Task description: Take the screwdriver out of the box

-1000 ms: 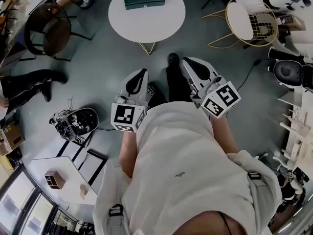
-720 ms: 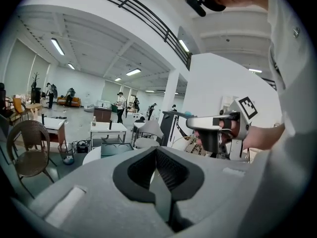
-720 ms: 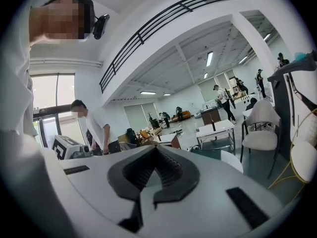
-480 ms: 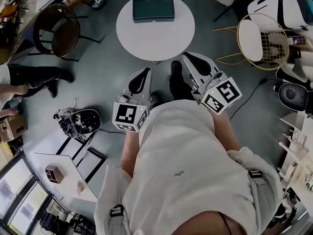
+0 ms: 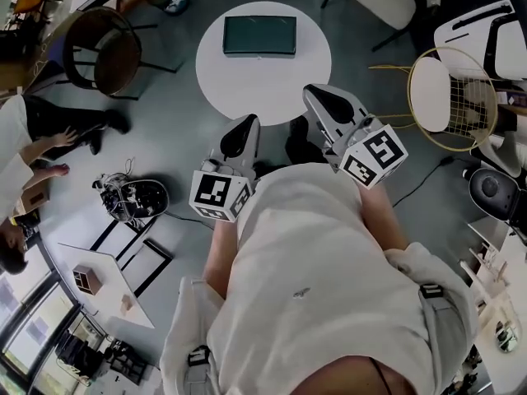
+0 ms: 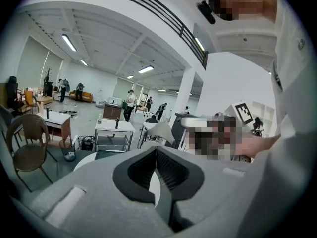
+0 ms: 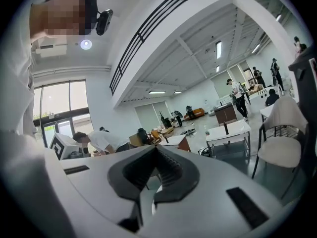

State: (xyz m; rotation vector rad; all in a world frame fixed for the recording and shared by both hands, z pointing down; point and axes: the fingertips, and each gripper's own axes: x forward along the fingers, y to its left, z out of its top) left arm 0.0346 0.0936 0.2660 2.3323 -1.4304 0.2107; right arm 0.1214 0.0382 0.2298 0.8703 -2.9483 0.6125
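Left gripper (image 5: pixel 248 123) was clenched, jaws pressed together with nothing between them; right gripper (image 5: pixel 314 94) was likewise clenched and empty. Both were grey moulded shells with dark ribbed pads set in a diamond-shaped cut-out, each with a marker cube (image 5: pixel 216 196) of black-and-white squares at the rear. They were held out in front of the person's white shirt (image 5: pixel 313 286), tips near the near rim of a round white surface (image 5: pixel 263 89), well apart from the box (image 5: pixel 259 34). The box was flat, rectangular, dark green, lid shut, lying alone toward the far side of that surface; the screwdriver could not be seen. The floor (image 5: pixel 165 130) was smooth grey. A brown round-backed chair (image 5: pixel 105 54) stood left of the surface, a gold wire chair (image 5: pixel 451 95) with a white seat to its right. The gripper views showed a big open hall, white ceiling, strip lights, more desks
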